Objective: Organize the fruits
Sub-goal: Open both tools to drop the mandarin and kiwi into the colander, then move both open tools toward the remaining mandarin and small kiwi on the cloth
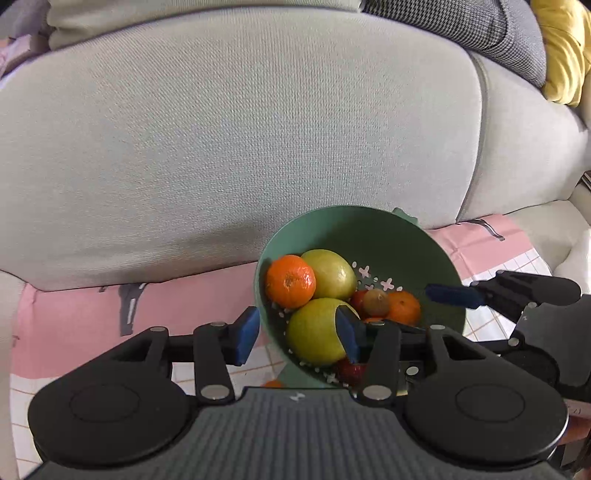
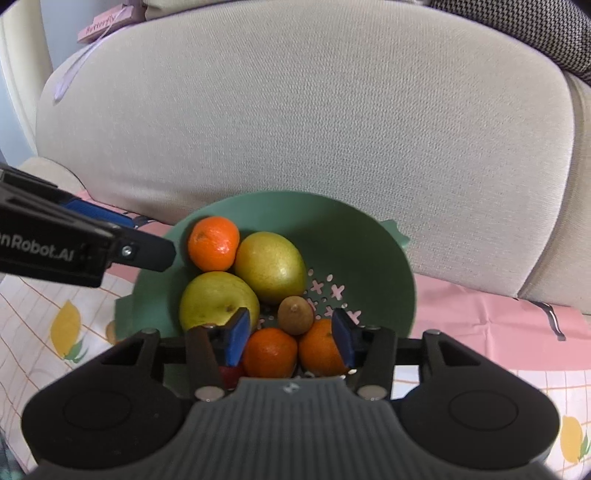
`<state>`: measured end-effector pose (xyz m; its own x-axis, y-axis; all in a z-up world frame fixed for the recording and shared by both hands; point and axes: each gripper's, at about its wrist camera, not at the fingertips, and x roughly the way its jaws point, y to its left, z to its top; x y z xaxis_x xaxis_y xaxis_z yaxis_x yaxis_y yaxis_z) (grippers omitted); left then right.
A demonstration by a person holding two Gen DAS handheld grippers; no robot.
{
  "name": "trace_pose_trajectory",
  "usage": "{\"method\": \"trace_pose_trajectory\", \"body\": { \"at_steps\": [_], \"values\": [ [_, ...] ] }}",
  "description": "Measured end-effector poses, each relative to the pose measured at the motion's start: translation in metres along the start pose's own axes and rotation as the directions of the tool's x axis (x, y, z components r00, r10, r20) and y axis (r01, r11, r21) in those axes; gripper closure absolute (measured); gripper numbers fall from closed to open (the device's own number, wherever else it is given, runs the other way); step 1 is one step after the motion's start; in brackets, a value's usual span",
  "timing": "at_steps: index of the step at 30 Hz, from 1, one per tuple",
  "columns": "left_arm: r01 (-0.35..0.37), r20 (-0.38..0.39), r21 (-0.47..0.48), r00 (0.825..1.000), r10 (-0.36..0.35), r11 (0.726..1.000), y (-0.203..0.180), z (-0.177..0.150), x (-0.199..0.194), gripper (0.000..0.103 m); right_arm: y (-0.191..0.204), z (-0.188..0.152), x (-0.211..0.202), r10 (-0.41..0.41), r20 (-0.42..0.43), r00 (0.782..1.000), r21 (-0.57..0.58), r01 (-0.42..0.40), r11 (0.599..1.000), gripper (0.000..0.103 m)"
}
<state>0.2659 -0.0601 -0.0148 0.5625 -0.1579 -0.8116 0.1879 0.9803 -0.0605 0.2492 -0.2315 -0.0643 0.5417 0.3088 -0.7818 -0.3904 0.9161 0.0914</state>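
Observation:
A green colander bowl [image 1: 369,229] [image 2: 317,221] sits on a patterned cloth and holds the fruit. Inside are two yellow-green fruits [image 2: 271,267] [image 2: 216,299], a mandarin [image 2: 213,243] at the far left, a brown kiwi [image 2: 295,315], two more mandarins [image 2: 269,352] [image 2: 319,347] and something red [image 2: 231,373] mostly hidden. My right gripper [image 2: 290,341] is open just above the near mandarins, its pads not pressing on them. My left gripper [image 1: 295,338] is open, and its fingers straddle the bowl's left rim beside a yellow-green fruit [image 1: 317,332] without gripping it.
A large grey sofa cushion [image 1: 240,147] rises right behind the bowl. The cloth [image 2: 480,317] is pink with a white grid and lemon prints. A yellow cushion [image 1: 565,55] lies at the far right and a pink "Butterfly" item [image 2: 107,22] at the top left.

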Motion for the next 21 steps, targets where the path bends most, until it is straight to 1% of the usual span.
{"method": "trace_pose_trajectory", "body": {
  "at_steps": [1, 4, 11, 15, 19, 21],
  "values": [
    [0.0, 0.008, 0.002, 1.0, 0.0, 1.0, 0.0, -0.003, -0.006, 0.045, 0.002, -0.001, -0.005, -0.002, 0.01, 1.0, 0.001, 0.002, 1.0, 0.046],
    [0.004, 0.034, -0.004, 0.999, -0.004, 1.0, 0.001, -0.014, -0.022, 0.043, 0.009, -0.004, -0.018, -0.002, 0.029, 1.0, 0.011, 0.001, 1.0, 0.045],
    [0.026, 0.065, -0.044, 0.998, -0.023, 0.999, 0.007, -0.046, -0.054, 0.043, 0.029, -0.017, -0.049, -0.011, 0.074, 0.997, 0.015, 0.01, 1.0, 0.042],
    [0.036, 0.091, -0.081, 0.995, -0.029, 0.996, 0.016, -0.067, -0.07, 0.041, 0.042, -0.033, -0.067, -0.024, 0.116, 0.993, 0.019, 0.021, 1.0, 0.042],
    [0.044, 0.104, -0.147, 0.994, -0.029, 0.988, 0.029, -0.09, -0.079, 0.041, 0.053, -0.056, -0.081, -0.026, 0.143, 0.989, 0.059, 0.018, 0.998, 0.042],
    [0.046, 0.115, -0.179, 0.993, -0.026, 0.983, 0.035, -0.102, -0.08, 0.041, 0.06, -0.07, -0.088, -0.041, 0.161, 0.986, 0.079, 0.029, 0.996, 0.042]
  ]
}}
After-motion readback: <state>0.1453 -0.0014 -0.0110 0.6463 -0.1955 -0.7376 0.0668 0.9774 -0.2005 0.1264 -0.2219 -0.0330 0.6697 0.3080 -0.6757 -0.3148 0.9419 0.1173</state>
